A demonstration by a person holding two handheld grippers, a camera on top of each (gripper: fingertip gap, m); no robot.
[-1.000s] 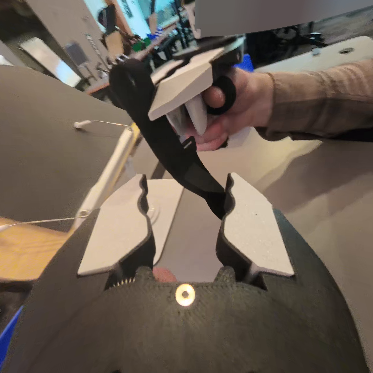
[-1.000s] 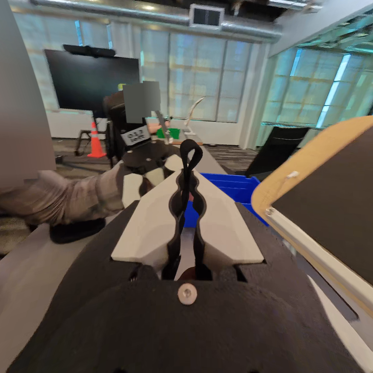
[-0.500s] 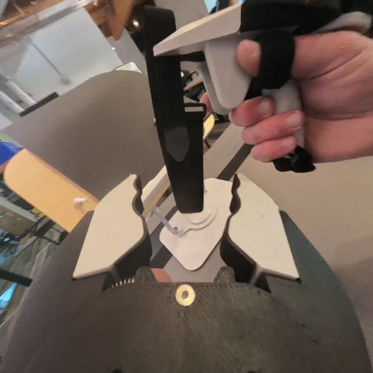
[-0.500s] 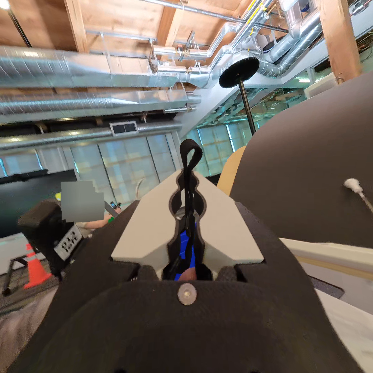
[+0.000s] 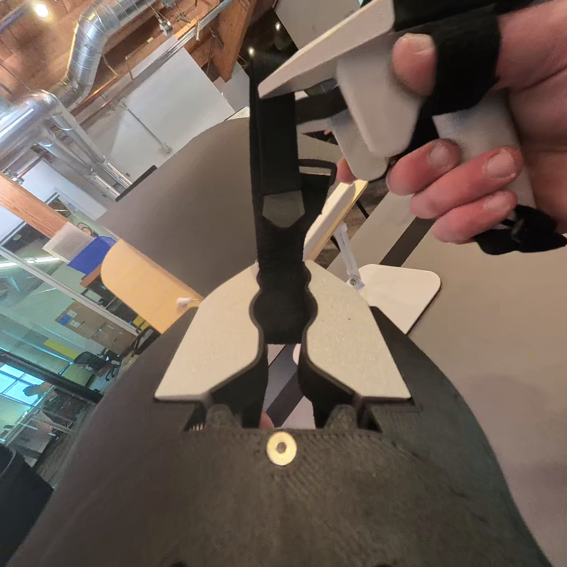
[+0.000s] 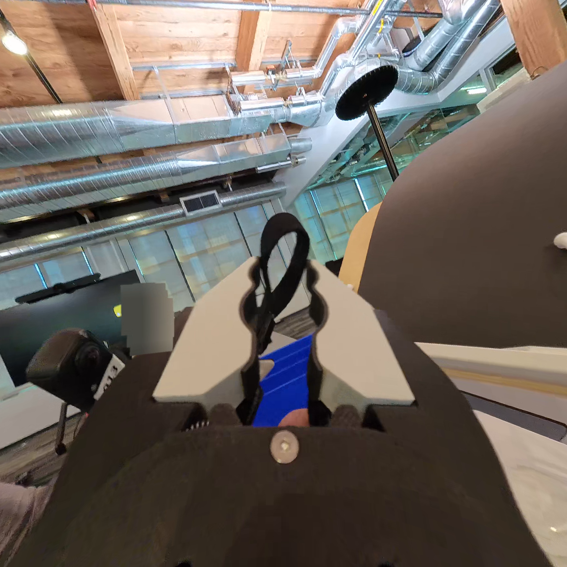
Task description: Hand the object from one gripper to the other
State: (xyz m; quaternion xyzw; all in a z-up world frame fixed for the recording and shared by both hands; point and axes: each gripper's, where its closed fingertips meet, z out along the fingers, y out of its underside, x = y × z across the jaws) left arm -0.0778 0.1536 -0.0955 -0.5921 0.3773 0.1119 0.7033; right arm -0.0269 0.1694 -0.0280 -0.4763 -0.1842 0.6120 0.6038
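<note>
Here the left gripper [image 5: 282, 302] is closed on the lower end of the strap [image 5: 277, 196]: its two white, grainy fingers [image 5: 221, 331] pinch the black webbing in their wavy inner notches, with only the strap's width between them. The strap runs up, nearly upright and taut, to the right gripper [image 5: 306, 70], which sits just above and to the right. In the right wrist view the right gripper [image 6: 282, 303] has its fingers a little apart; the strap's loop [image 6: 283, 242] stands up past the tips, and the webbing lies against the left finger's inner edge, clear of the right one. Whether that gripper yet pinches the strap I cannot tell.

A hand [image 5: 478, 153] wraps the right gripper's white handle, fingers curled under it, a black band across the knuckles. The right gripper points upward toward the ceiling ducts [image 6: 122, 138]; the left one looks up along the strap.

The strap is flat woven fabric with a smooth grey patch partway down. Both gripper bodies are black, coarse printed plastic with a metal screw at the middle. Beyond lie a grey table [image 5: 491, 337], a white base plate [image 5: 405, 294] and a dark curved panel [image 6: 475, 230].
</note>
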